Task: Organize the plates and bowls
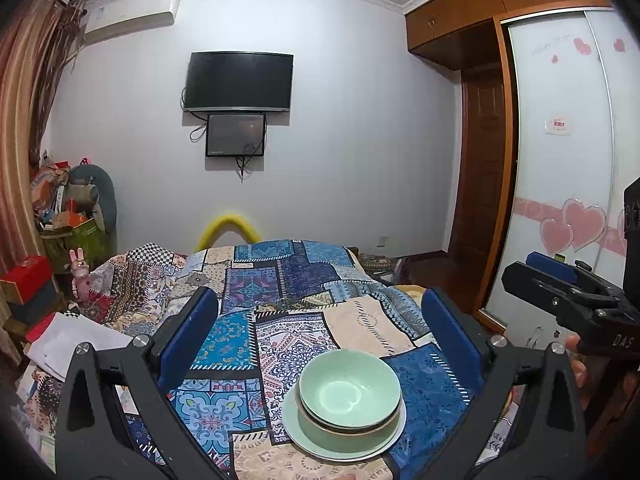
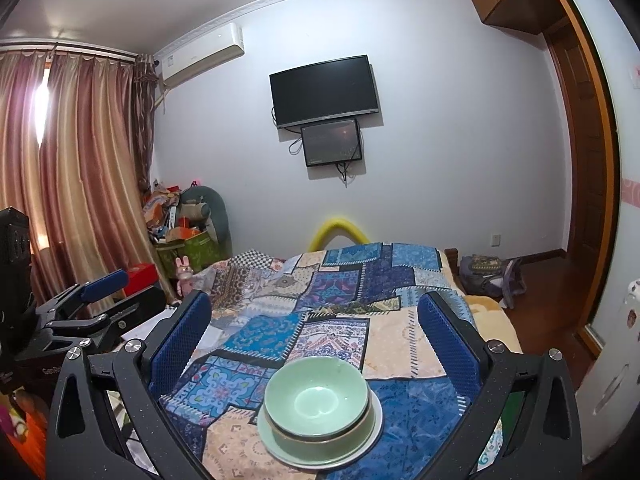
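Two pale green bowls (image 1: 350, 394) nested one inside the other, sitting on a matching green plate (image 1: 344, 446), the whole stack resting on the patchwork bedspread (image 1: 280, 276) near its close edge. Seen again from the right wrist: top bowl (image 2: 317, 394) tucked into the lower one, plate (image 2: 320, 454) underneath, rim poking out all round.

Left gripper (image 1: 320, 334) spread wide, blue pads well apart, nothing pinched between them, stack sitting low and slightly right of centre in the gap, untouched. Right gripper (image 2: 314, 334) likewise splayed fully open, pads clear of the crockery on both sides, bowls sitting just short of the fingertips. Both tools pointing slightly downward across the bed, side by side: right gripper showing at the right edge of the left view (image 1: 568, 292), left gripper showing at the left edge of the right view (image 2: 84, 300).

Beyond the bed, a dark television (image 1: 239, 82) on the white wall with a smaller screen (image 1: 236, 135) below it, an air conditioner (image 2: 200, 56) up high, curtains (image 2: 80, 160) drawn on the left, a wardrobe with pink hearts (image 1: 572, 200) on the right
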Tool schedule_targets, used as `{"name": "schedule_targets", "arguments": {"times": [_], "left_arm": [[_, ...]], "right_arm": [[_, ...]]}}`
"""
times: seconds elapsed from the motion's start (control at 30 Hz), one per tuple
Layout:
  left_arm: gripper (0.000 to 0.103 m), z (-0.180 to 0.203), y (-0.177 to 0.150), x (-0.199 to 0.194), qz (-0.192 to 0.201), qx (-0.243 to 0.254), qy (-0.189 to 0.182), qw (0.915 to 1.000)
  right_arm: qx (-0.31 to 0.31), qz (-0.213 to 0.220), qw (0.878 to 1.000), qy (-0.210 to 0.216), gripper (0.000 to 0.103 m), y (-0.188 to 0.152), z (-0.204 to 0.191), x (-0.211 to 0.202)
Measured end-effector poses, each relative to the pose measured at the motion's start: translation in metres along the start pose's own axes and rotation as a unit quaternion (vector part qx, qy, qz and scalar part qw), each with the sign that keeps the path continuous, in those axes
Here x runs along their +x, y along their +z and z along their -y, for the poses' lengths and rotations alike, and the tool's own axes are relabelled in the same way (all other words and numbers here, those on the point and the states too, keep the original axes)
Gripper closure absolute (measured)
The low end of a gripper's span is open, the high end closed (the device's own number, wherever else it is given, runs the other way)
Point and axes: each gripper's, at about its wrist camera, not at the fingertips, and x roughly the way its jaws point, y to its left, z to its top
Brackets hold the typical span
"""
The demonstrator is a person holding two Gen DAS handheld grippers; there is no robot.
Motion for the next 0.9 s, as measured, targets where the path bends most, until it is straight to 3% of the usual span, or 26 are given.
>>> {"name": "schedule_targets", "arguments": {"times": [0.9], "left_arm": [[0.0, -0.0072, -0.0011, 0.0078, -0.012, -0.021, -0.004, 0.9997]], "right_arm": [[-0.001, 0.0, 1.0, 0.004, 0.0, 0.0004, -0.0033, -0.0019]]}}
